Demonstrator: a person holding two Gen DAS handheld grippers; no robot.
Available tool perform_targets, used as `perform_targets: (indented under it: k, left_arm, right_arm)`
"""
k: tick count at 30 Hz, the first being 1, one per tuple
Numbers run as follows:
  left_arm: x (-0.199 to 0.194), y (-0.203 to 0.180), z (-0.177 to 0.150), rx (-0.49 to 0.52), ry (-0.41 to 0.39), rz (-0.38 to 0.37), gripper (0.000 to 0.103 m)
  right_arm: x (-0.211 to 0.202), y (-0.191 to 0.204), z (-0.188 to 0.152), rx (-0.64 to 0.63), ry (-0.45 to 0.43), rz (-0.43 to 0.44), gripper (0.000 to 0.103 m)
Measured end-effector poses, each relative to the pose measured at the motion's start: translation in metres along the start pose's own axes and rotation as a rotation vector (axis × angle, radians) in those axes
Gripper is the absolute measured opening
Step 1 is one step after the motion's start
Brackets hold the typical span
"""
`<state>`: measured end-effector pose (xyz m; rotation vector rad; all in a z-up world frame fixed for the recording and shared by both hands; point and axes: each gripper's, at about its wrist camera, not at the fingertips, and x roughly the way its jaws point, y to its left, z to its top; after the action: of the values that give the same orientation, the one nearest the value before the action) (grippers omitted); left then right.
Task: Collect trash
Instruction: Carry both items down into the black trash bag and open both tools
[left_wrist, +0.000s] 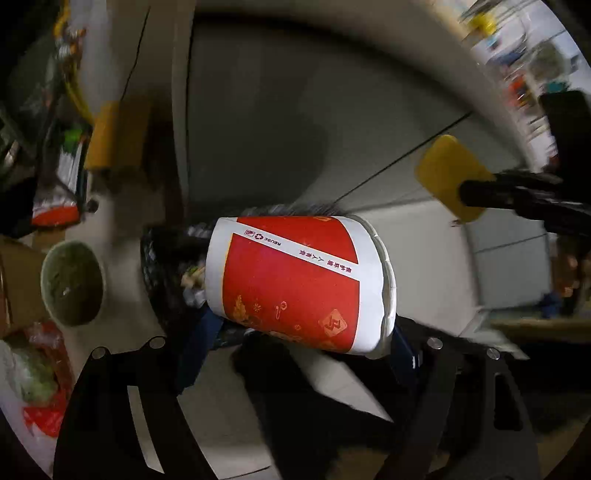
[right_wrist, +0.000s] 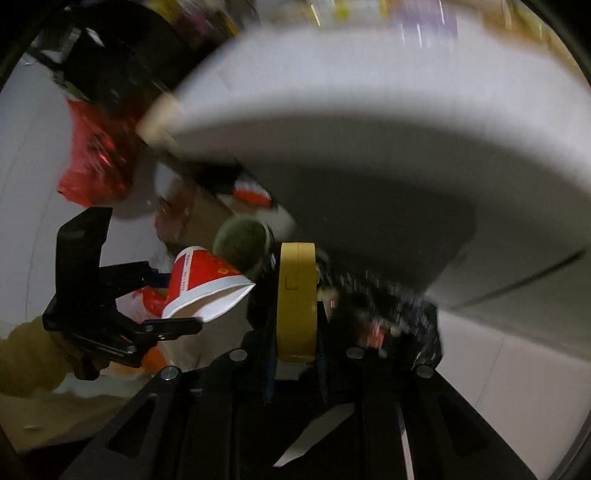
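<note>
Between the left gripper's (left_wrist: 299, 332) jaws sat a red-and-white paper cup (left_wrist: 295, 284) (crushed rim); right gripper (right_wrist: 295, 354) clamped a yellow object (right_wrist: 296, 299).

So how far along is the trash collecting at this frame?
Midway, as far as I can tell. In hand: the left gripper is shut on a red and white paper cup, the right gripper on a flat yellow object. A black basket below already holds scraps. Left: the green-lined cup and red bag remain out.
</note>
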<state>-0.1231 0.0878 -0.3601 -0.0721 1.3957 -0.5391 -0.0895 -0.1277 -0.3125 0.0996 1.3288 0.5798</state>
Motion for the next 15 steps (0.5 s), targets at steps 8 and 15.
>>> perform_targets:
  k: [8,15]
  left_arm:
    - [0.143,0.059,-0.003,-0.12,0.185,0.109,0.079]
    - [0.187,0.086,-0.019,-0.194,0.333,0.256,0.088]
  right_arm:
    - [0.153,-0.051,-0.039,0.07,0.187,-0.086,0.02]
    - [0.206,-0.072,-0.047,0.042,0.219,-0.236,0.067]
